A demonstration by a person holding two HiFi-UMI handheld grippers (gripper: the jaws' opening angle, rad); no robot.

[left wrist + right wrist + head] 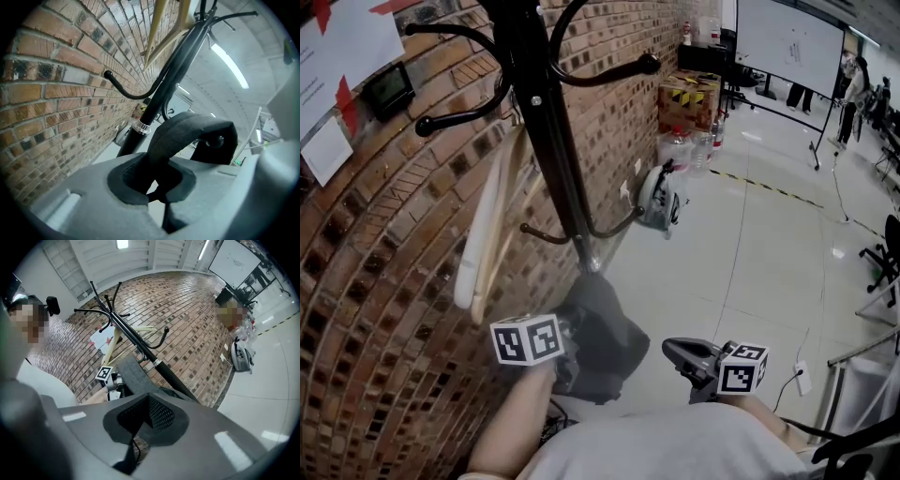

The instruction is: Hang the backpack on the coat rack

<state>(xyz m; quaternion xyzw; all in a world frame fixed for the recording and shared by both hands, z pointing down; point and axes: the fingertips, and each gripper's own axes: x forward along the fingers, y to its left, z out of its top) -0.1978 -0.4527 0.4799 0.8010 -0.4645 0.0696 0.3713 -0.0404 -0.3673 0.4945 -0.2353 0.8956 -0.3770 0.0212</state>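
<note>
A dark grey backpack (602, 328) hangs low beside the foot of the black coat rack (546, 141). My left gripper (570, 349) is shut on its black top handle loop (187, 131), which arches up out of the jaws (157, 187). The rack pole (178, 70) rises just behind the loop, and a curved lower hook (126, 91) sticks out toward the wall. My right gripper (680, 354) is at the backpack's right side. In its own view the jaws (140, 427) are closed with mesh fabric (161, 416) caught between them. Upper hooks (609, 73) stand well above the bag.
A brick wall (384, 281) runs along the left, with pale wooden pieces (487, 234) hanging against it by the rack. A grey bag (661, 197), bottles (689, 150) and boxes (689, 98) sit along the wall farther on. A whiteboard (787, 47) and an office chair (886, 253) stand to the right.
</note>
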